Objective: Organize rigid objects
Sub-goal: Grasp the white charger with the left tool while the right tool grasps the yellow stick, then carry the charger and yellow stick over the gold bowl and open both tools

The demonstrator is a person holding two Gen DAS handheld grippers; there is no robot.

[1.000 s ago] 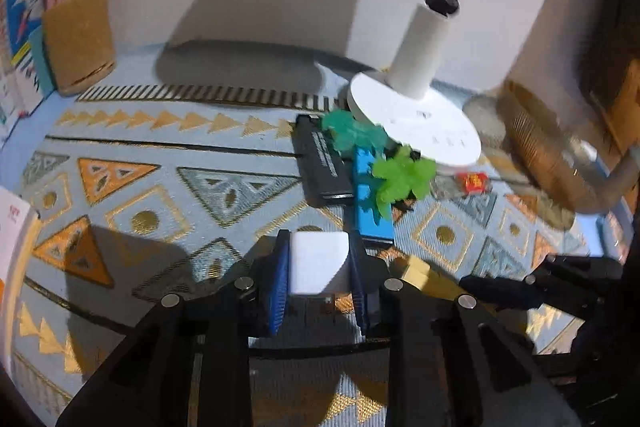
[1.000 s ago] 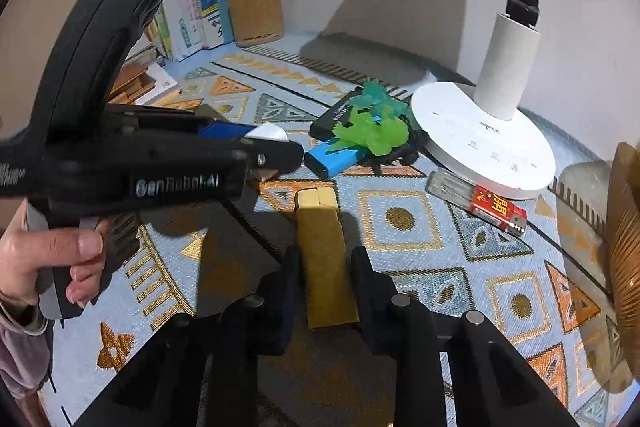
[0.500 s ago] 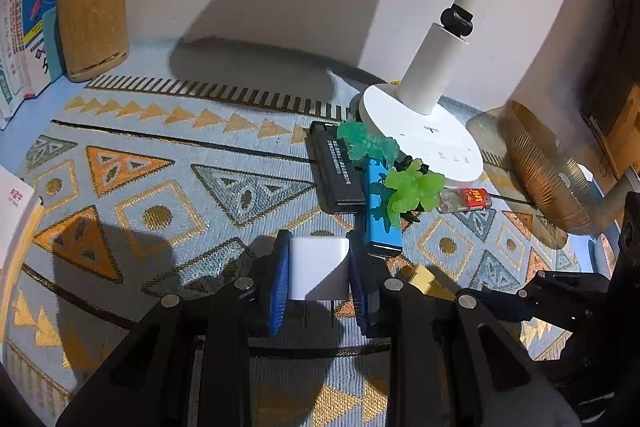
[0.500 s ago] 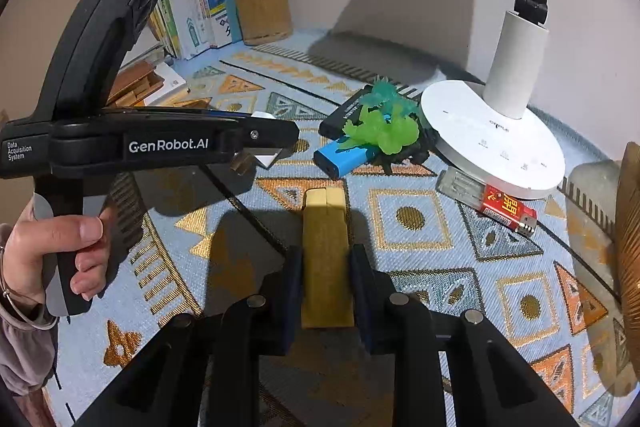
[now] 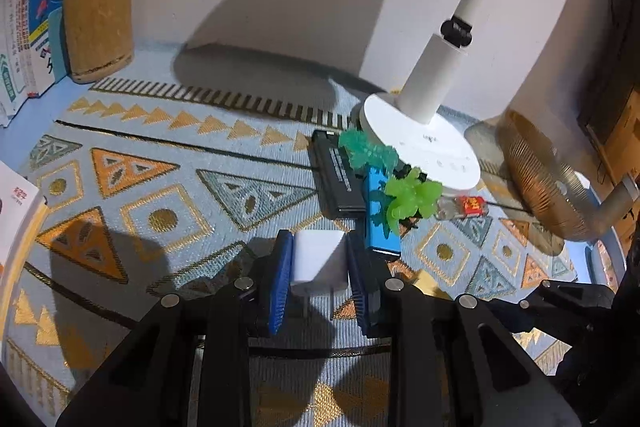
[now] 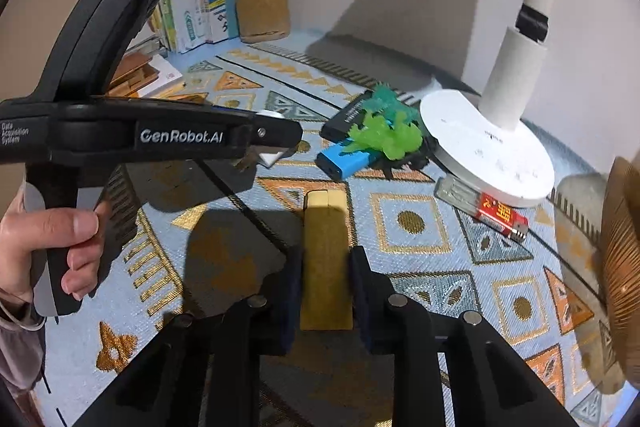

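Note:
My left gripper (image 5: pixel 318 259) is shut on a white plug adapter (image 5: pixel 318 261) and holds it above the patterned mat (image 5: pixel 160 195). My right gripper (image 6: pixel 325 267) is shut on a long tan block (image 6: pixel 325 259), also held above the mat. A cluster lies ahead by the lamp base: a black box (image 5: pixel 336 179), a blue box (image 5: pixel 378 223), a teal toy (image 5: pixel 366 151) and a green toy (image 5: pixel 410 199). A red-labelled lighter (image 6: pixel 486 207) lies by the lamp base. The left gripper (image 6: pixel 276 143) shows in the right wrist view, left of the block.
A white desk lamp (image 5: pixel 420 139) stands behind the cluster. A cork pen holder (image 5: pixel 98 27) and books (image 5: pixel 24 39) stand at the far left. A bronze ribbed bowl (image 5: pixel 540 187) sits at the right. A white book (image 5: pixel 16 203) lies at the left edge.
Both grippers have risen and drawn back a little with their objects still held; the lamp and the cluster look farther away.

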